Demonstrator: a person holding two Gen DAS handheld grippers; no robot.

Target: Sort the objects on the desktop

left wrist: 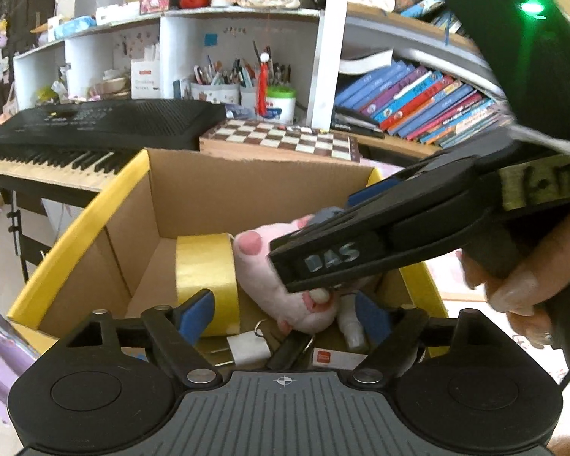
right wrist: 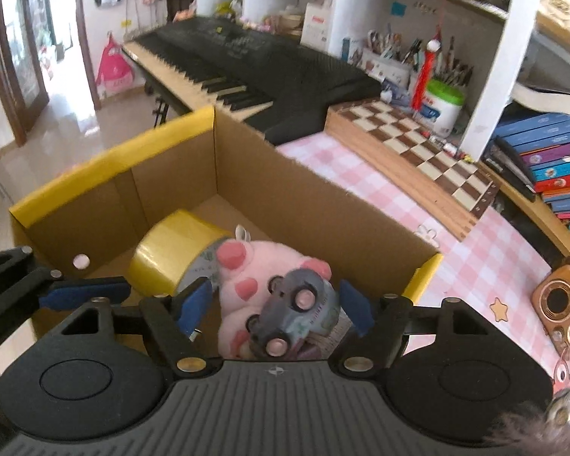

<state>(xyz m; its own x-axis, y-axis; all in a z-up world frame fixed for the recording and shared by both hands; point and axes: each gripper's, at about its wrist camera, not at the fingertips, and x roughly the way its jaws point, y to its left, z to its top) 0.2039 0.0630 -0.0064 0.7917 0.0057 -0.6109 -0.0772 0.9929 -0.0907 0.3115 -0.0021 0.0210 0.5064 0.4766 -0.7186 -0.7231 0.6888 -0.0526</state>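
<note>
1. Inside the cardboard box with yellow-taped rims, standing at the left end of the table, lie the sorted things: a yellow tape roll, a pink plush toy leaning against it, and a small grey toy car resting wheels-up on the plush.
2. Above the box, both claws stand with their blue pads spread apart: the left claw has nothing between its fingers, and the right claw frames the toy car without its pads touching it.
3. Around the box, the table wears a pink checked cloth; a wooden chessboard lies behind it, a black keyboard runs along the back, and white shelves hold pen cups and rows of books.
4. Only the left wrist view shows the box floor near its front: a white plug, a small bottle and a white card with an orange mark. It also shows the right claw from the side, held in a hand.
5. Only the right wrist view shows the car's wheels, a brown retro radio at the table's right side, and the shiny floor by a doorway.
</note>
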